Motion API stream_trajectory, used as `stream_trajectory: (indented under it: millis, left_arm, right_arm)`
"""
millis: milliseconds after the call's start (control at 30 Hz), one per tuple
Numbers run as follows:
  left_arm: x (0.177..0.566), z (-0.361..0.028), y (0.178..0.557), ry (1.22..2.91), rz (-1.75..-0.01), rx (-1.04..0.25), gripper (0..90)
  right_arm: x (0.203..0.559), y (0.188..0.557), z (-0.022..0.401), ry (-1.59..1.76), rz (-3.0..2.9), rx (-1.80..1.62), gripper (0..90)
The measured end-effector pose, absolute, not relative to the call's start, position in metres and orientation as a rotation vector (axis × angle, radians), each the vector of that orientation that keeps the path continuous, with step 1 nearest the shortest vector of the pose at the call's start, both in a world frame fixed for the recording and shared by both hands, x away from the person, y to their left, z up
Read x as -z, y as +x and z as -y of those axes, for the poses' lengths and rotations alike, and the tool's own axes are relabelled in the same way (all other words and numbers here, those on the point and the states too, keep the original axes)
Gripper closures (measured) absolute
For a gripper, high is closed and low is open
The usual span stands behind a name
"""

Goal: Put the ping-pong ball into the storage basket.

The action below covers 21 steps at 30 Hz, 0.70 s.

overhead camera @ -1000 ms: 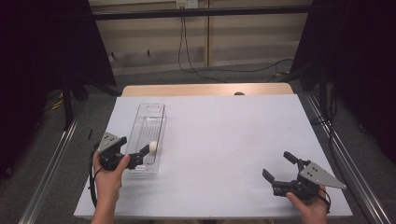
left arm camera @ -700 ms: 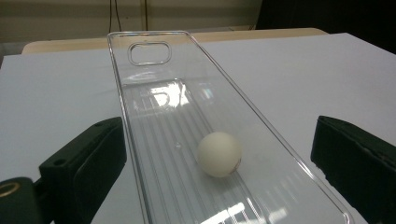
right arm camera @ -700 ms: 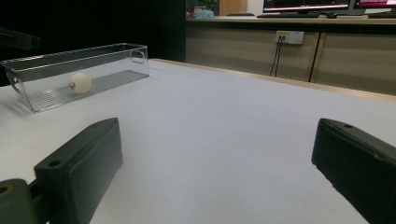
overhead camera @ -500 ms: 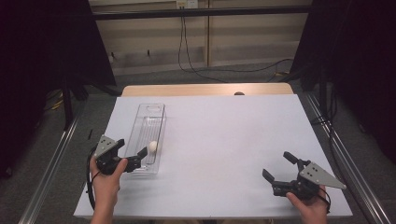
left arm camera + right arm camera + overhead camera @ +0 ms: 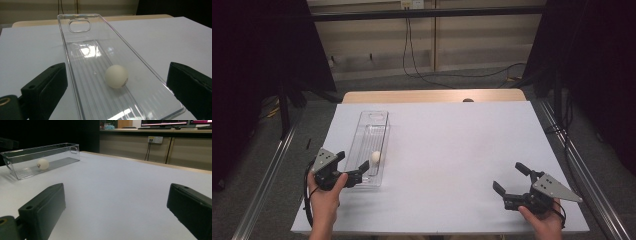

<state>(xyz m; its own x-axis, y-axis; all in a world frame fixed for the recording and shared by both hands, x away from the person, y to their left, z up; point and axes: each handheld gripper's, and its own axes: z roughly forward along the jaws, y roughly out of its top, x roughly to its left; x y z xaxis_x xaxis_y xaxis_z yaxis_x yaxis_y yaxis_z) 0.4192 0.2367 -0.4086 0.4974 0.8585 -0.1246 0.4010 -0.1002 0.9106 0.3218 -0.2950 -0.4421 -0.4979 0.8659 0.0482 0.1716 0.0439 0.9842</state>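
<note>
A long clear plastic tray lies lengthwise on the left of the white table. A white ball rests on the tray's ribbed floor near its near end. My left gripper is open at that near end, its jaws straddling the tray's width just short of the ball. In the left gripper view the ball lies free between and beyond the black fingers, touching neither. My right gripper is open and empty at the near right of the table, with the tray and ball far off.
A wooden strip borders the table's far edge. Metal rails run along both sides, and cables hang behind. The white surface between the two grippers is bare.
My left gripper has drawn back toward the near left, away from the ball. The ball stays where it was in the tray. The right gripper has not moved.
</note>
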Motion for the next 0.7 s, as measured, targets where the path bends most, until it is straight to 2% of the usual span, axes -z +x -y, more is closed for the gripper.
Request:
stream_trajectory:
  millis: [700]
  left_arm:
    - [0.414, -0.242, 0.407, 1.694, -1.068, -0.567, 3.5]
  right_arm:
    - [0.442, 0.322, 0.296, 1.049, -1.728, -1.499, 1.4]
